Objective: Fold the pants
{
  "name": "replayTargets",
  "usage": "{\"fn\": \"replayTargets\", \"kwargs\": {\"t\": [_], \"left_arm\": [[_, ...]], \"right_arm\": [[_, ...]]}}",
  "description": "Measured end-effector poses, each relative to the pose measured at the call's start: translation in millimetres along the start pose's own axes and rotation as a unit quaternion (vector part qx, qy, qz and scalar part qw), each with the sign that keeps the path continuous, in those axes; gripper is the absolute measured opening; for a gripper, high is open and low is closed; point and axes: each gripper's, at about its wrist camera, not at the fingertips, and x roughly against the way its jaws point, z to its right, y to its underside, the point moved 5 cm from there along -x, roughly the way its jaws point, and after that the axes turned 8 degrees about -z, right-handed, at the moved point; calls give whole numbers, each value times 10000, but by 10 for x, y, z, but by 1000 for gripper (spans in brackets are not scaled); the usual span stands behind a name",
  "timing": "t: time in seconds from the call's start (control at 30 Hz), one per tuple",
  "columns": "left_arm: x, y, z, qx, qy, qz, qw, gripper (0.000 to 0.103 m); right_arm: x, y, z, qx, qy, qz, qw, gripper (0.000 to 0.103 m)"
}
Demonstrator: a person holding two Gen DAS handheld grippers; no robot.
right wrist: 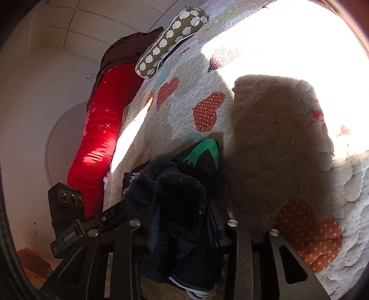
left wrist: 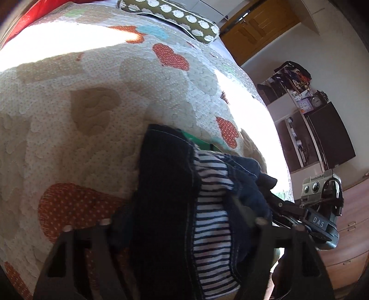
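The dark denim pants (left wrist: 166, 184) with a blue-and-white striped lining (left wrist: 212, 207) are bunched over the quilted bed cover. My left gripper (left wrist: 182, 226) is shut on the pants, with fabric filling the gap between its fingers. In the right wrist view the pants (right wrist: 182, 198) show a green patch (right wrist: 205, 152). My right gripper (right wrist: 182, 223) is shut on the bunched dark fabric. The two grippers are close together; the right gripper's body (left wrist: 318, 219) shows beside the pants in the left wrist view.
The quilt (left wrist: 103, 103) has orange hearts and bright sun patches. A green dotted pillow (left wrist: 170, 16) and a red bolster (right wrist: 101, 129) lie at the head of the bed. Dark shelves and a wooden dresser (left wrist: 346, 242) stand beside the bed.
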Motion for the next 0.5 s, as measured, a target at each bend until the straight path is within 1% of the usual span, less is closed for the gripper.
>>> {"fn": "replayTargets", "kwargs": {"t": [0.03,0.07,0.13,0.2,0.3,0.37,0.5], "left_arm": [[13,-7,23,-6,-111,28,9999,45],[44,-19,44,-26,-142,93,9999,43],[113,-64,62,6,-99,154,9998,37],[193,-164,60,44,-110,264,9996,37],[285,-386,8,125,-180,413,9989,37],[332,-553,-31,132,-279,516,9982,37],[354,-808,-137,160,-500,616,9967,37]], "right_arm": [[16,-13,-38,25,-24,17,10000,30],[38,-34,-85,60,-61,41,10000,30],[70,-102,-193,163,-90,80,9998,29],[72,-215,-311,304,-39,124,9995,29],[16,-452,-459,518,202,171,9983,29],[-57,-611,-536,629,285,170,9975,28],[-277,-902,-526,651,491,182,9965,29]]}}
